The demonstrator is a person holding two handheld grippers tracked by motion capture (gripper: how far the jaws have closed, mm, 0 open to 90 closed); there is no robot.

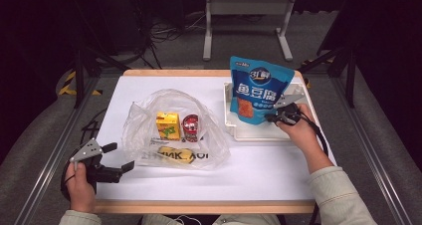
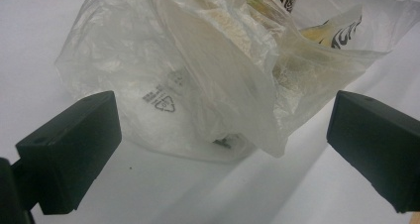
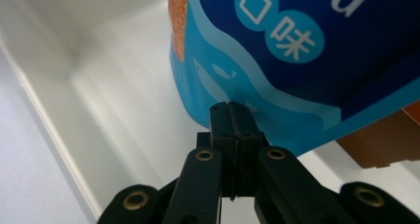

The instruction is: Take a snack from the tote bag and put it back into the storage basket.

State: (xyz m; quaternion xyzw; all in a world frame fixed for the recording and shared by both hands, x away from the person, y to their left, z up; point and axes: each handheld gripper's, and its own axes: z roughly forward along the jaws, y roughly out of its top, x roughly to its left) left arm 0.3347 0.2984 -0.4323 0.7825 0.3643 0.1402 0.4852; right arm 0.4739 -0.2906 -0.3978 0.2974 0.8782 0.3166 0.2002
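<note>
1. Right of centre, the right gripper [image 1: 276,116] pinches the blue snack pouch [image 1: 258,89] by its edge over the white tray [image 1: 230,119].
2. Lower left, the left gripper [image 1: 121,157] waits open beside the plastic bag [image 1: 149,116].
3. Such a thin edge grip could let the pouch slip or topple.

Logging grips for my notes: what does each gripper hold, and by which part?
Right gripper pinches the blue snack pouch by its bottom edge; left gripper holds nothing.

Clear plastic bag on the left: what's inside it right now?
Through the clear plastic bag show a yellow juice carton, a red can and, nearer the person, a yellow packet lying flat. Crumpled plastic folds hide anything deeper or underneath them.
</note>
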